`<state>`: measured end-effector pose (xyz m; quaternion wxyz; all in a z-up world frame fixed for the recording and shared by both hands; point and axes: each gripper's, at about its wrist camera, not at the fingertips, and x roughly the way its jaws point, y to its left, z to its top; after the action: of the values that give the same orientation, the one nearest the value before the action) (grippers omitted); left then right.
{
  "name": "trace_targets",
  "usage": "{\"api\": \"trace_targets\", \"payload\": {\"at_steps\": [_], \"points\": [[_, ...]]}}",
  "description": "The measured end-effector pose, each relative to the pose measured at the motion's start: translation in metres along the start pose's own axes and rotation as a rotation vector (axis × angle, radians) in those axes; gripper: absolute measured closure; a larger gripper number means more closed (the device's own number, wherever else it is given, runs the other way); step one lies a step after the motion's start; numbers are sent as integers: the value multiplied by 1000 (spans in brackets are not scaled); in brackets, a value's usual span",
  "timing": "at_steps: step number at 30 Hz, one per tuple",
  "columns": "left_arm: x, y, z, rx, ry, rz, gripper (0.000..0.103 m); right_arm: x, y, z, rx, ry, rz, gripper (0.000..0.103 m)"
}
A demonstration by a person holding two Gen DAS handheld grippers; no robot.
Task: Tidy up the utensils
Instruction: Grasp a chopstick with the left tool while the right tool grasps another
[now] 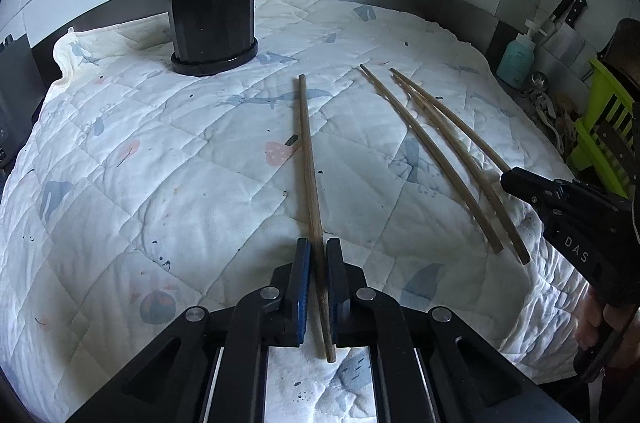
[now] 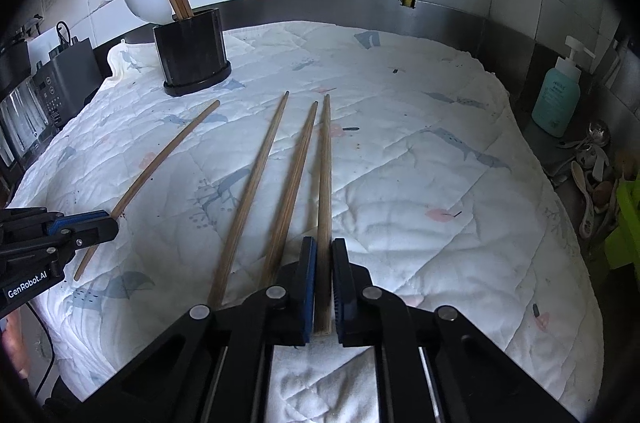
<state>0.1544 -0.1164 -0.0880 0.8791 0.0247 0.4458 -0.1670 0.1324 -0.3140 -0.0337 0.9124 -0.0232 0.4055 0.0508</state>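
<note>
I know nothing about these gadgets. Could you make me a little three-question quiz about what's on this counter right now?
1. How many chopsticks lie on the quilted cloth?
2. True or false: the black utensil holder is empty.
3. Which one does the right gripper clamp? A the leftmost chopstick; B the rightmost chopstick; C none.

Key:
1. Four.
2. False: it holds chopsticks and a white spoon.
3. B. The left gripper is shut on the leftmost chopstick.
</note>
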Motion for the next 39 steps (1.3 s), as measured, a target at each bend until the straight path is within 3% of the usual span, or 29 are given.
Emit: {"api": "trace_targets", "payload": {"at_steps": [17,23,39], "points": [[-54,22,27,-14,-141,4,97,-34,10,34,-72,-146,-42,93],[-70,31,44,-19,-225,-6,97,-41,11,54,-94,-194,-49,93],[-98,72,98,-66,-347,-38,97,-43,10,110,-116,-280,-10,93]]}}
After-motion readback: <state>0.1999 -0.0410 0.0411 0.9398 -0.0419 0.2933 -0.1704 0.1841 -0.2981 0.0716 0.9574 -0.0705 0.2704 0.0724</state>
